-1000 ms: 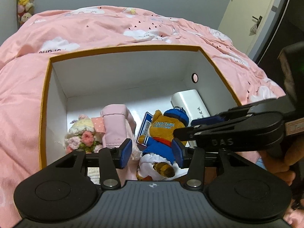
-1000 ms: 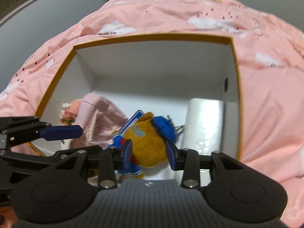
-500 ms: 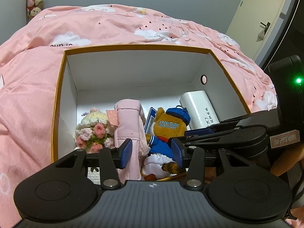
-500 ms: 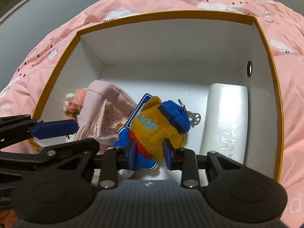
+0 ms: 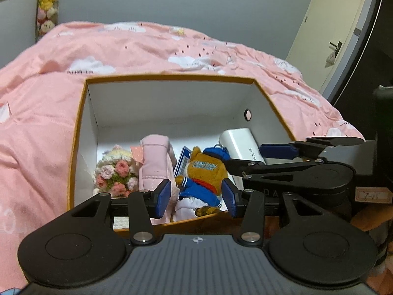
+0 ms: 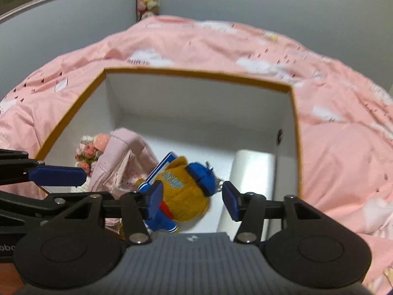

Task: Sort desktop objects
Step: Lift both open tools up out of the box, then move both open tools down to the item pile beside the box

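1. We found the right gripper (image 6: 192,200) with jaws just opened, clamping nothing.
2. The orange plush bear in blue cap (image 6: 186,191) lay inside the orange-rimmed white cardboard box (image 6: 196,73), at its six o'clock.
3. The left gripper (image 5: 196,199) stood apart, empty.

Blue lettering too small to be read is seen on the plush bear's (image 5: 205,172) chest, and "DA" is embossed on the right gripper's (image 5: 275,193) black body.
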{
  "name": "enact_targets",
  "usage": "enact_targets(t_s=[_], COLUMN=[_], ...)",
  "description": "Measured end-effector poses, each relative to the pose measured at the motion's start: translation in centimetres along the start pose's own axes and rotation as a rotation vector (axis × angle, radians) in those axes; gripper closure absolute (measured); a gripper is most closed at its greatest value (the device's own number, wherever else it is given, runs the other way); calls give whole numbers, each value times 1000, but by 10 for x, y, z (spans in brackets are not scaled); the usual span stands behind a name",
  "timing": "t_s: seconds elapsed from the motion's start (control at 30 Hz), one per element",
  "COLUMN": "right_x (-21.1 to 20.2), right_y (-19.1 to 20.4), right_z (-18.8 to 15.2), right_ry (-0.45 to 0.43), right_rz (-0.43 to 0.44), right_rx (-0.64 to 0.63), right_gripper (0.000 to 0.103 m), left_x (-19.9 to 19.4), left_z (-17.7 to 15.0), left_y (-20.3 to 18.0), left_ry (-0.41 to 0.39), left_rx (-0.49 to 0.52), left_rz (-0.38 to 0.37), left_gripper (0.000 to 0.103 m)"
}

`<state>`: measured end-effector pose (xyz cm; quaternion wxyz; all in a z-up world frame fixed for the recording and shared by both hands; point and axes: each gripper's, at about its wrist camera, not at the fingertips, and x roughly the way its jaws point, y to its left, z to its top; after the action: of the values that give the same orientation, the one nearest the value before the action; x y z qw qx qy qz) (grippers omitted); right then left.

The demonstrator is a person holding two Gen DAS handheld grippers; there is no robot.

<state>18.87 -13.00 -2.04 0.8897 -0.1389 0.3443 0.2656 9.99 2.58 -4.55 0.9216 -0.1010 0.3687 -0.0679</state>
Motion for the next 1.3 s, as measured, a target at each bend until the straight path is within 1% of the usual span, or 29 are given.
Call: enact_targets(t_s=[0.07, 0.17, 0.23, 0.3, 0.4, 0.53, 0.63, 0.8, 0.9, 0.97, 1.07, 1.1, 1.13, 1.17, 1.23, 1.3], right_x=[-12, -26, -34, -40, -48, -58, -63, -67, -68, -70, -72, -73, -73, -74, -74, -74], right_y=[0, 2, 3, 6, 8, 10, 13, 18, 18, 17, 14, 13, 13, 13, 16, 20], right_z=[-4, -8, -10, -11, -16, -24, -30, -42, -50, -54, -61, -63, -64, -66, -71, -74], right_ry=[-47, -102, -127, -138, -151, -162, -160, -126, -94, -77, -46, -31, -14, 7, 45, 80], right_rz=[-28, -60, -63, -68, -71, -80, -80, -69, -53, -46, -26, -8, 15, 48, 105, 145], right_rx=[9, 17, 24, 26, 25, 34, 36, 30, 46, 66, 93, 106, 118, 134, 154, 153], right_gripper=[40, 40, 39, 37, 35, 32, 31, 31, 31, 31, 34, 36, 41, 43, 46, 46], left_x=[-6, -13, -18, -22, -28, -32, -35, -45, -54, -60, -68, -70, -71, -72, -72, -71], left_z=[-2, -5, -7, -10, -15, -22, -28, -36, -37, -38, -40, -41, -43, -45, -48, -52], left_y=[-5, -12, -16, -19, -19, -17, -17, -14, -7, 2, 21, 26, 30, 32, 30, 25], left_ry=[-19, -40, -52, -54, -53, -19, 0, 4, -1, 0, 27, 44, 63, 81, 118, 149], left_rx=[15, 43, 57, 68, 52, 25, 27, 45, 29, -8, -104, -133, -151, -157, -145, -122], left_rz=[16, 38, 50, 56, 55, 42, 51, 79, 104, 124, 144, 138, 131, 124, 123, 127], left_gripper=[50, 50, 50, 50, 50, 50, 50, 49, 49, 49, 49, 49, 49, 49, 49, 49])
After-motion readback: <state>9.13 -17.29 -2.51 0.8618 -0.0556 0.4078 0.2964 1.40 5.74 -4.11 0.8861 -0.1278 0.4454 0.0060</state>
